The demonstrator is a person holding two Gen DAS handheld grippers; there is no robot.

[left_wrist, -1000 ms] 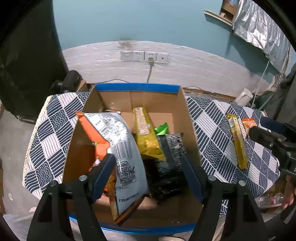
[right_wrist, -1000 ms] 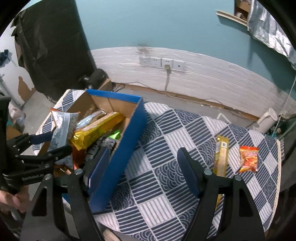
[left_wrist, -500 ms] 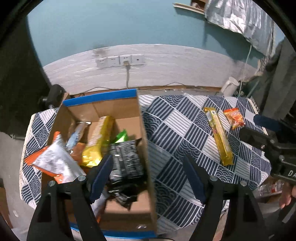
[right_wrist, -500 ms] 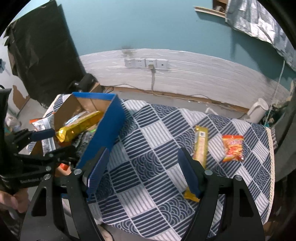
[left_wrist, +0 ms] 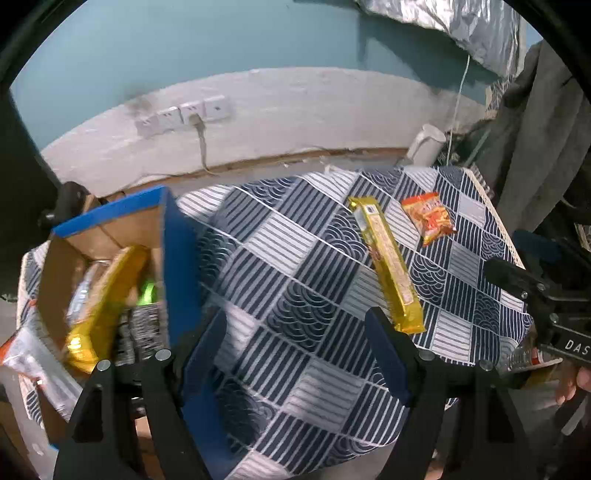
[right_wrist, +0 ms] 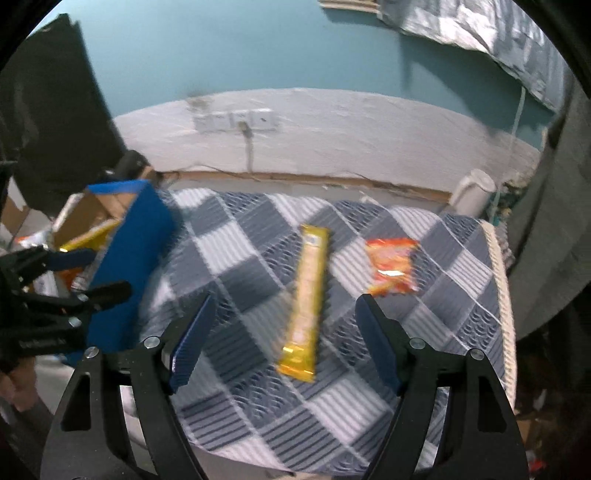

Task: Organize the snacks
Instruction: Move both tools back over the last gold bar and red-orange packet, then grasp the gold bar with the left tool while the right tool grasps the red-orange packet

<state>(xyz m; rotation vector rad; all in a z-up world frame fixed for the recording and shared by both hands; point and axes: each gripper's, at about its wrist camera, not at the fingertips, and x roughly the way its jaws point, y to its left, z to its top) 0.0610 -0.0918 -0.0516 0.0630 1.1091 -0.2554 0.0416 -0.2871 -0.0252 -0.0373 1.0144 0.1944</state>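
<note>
Both tongs over the bench, nothing grabbed

Left tongs (left_wrist: 295,343) & right tongs (right_wrist: 282,332) both spread apart, empty. Long yellow snack bar (right_wrist: 308,299) + small orange snack pack (right_wrist: 391,267) lie side by side on the checked cloth (left_wrist: 295,258); cardboard box (left_wrist: 177,266) w/ other snacks sits at left.

Teal wall (left_wrist: 192,40) above a whitewashed lower band (left_wrist: 295,110) carrying a row of sockets (left_wrist: 184,114), one with a cable plugged in. Silver foil sheet (left_wrist: 461,22) hung upper right. Possibly a white kettle (right_wrist: 472,192) behind the table's far right corner.
</note>
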